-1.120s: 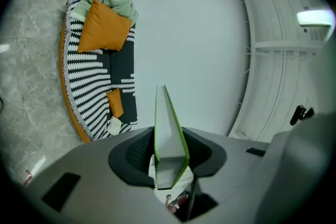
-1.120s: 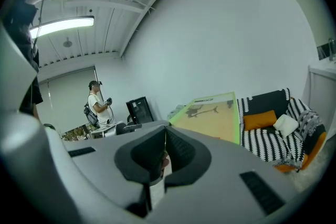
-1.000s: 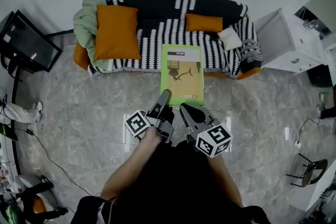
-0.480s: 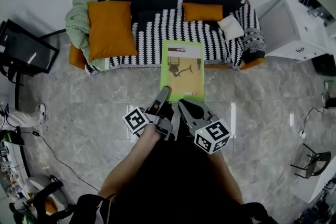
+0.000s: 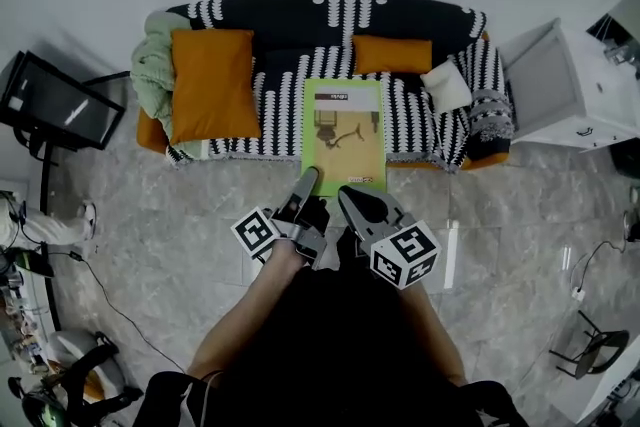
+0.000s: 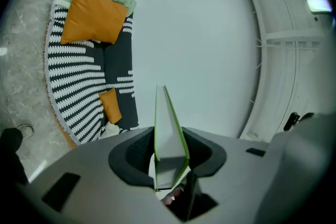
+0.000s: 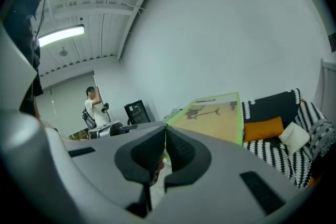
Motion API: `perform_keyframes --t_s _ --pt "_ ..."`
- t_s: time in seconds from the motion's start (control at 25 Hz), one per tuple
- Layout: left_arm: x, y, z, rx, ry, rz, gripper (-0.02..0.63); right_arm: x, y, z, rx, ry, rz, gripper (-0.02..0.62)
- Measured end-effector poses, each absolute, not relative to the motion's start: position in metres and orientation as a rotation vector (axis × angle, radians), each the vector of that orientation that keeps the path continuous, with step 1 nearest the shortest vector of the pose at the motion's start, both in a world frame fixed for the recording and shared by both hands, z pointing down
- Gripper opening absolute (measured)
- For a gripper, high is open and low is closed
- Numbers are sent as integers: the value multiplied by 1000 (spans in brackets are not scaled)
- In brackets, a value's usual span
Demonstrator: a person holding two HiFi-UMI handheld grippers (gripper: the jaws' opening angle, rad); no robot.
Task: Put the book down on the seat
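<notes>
My left gripper point(image 5: 311, 177) and right gripper point(image 5: 347, 193) are grey with black pads point(image 6: 131, 152), a black-and-white marker cube point(image 5: 257, 233) behind each, and I'm in a black top point(image 5: 330, 345).

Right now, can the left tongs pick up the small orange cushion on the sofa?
Probably not: the left tongs are shut on the book, so they cannot grip the small orange cushion.

Sofa point(image 5: 300, 20): black-and-white patterned cover, at 12 o'clock on the floor.
Large orange cushion point(image 5: 212, 83): on the seat, toward 9 o'clock.
Green blanket point(image 5: 153, 65): over the 9 o'clock arm.
Small orange cushion point(image 5: 392, 54): by the backrest, 1 o'clock.
White pillow point(image 5: 446, 86): 3 o'clock end.
Floor point(image 5: 150, 205): grey marbled tiles.
</notes>
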State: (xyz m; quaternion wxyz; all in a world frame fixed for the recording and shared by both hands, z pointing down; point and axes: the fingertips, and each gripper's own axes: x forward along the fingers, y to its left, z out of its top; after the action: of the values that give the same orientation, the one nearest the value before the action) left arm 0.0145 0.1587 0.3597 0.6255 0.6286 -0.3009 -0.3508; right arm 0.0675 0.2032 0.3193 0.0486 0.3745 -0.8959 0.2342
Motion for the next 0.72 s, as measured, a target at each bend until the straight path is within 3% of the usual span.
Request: perform_keyframes --t_s 0.4,0.72 --pt "67 100 363 1422 -734 -830 150 126 144 324 1093 -2748 755 17" --pt "68 79 372 1400 -807 -839 150 146 114 338 1042 -2733 816 17"
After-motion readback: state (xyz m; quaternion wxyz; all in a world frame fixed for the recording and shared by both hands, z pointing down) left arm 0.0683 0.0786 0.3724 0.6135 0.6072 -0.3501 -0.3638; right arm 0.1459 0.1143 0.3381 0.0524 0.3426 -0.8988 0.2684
